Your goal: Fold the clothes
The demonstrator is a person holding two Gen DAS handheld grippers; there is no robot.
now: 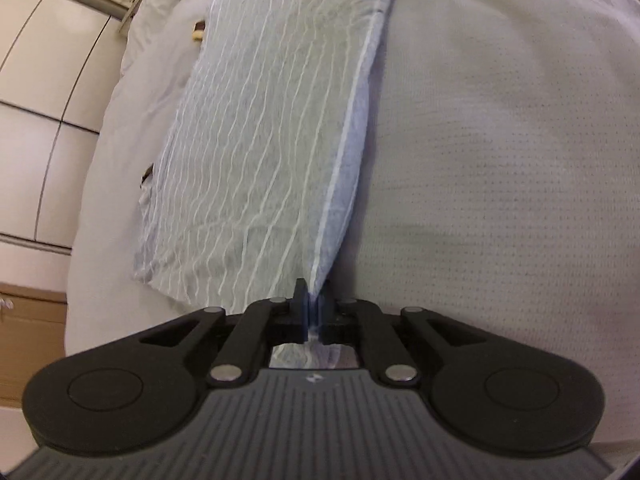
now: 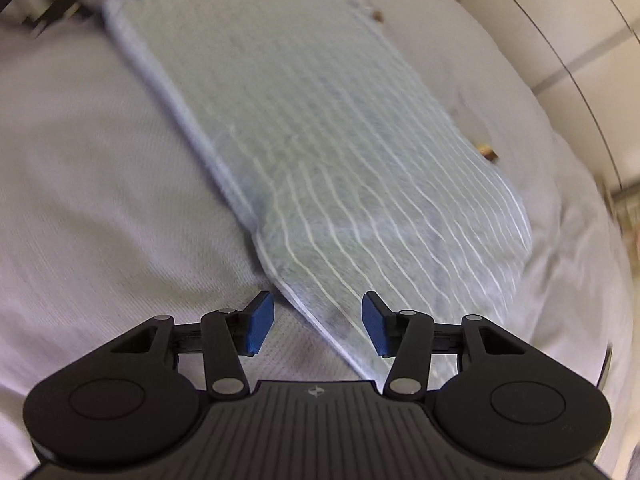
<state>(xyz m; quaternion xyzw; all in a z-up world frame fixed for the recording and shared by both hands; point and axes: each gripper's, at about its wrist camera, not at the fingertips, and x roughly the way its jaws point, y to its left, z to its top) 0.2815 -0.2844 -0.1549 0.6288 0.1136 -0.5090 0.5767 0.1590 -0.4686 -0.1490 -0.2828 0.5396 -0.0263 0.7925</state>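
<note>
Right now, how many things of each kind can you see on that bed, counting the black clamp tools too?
Pale blue garment with thin white stripes: 1
Black two-finger grippers: 2, the left gripper shut on the garment's edge, the right gripper open over a corner
Light grey textured bedcover: 1
Total: 4

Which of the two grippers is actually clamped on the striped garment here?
The left gripper: its fingers pinch the striped garment's folded edge. The right gripper is open, fingers straddling the hem untouched.

Both wrist views look steeply down, close over the bed (image 1: 500, 160). Each faces along the striped garment (image 1: 260, 140) from opposite ends; garment and bed cover are shared.
</note>
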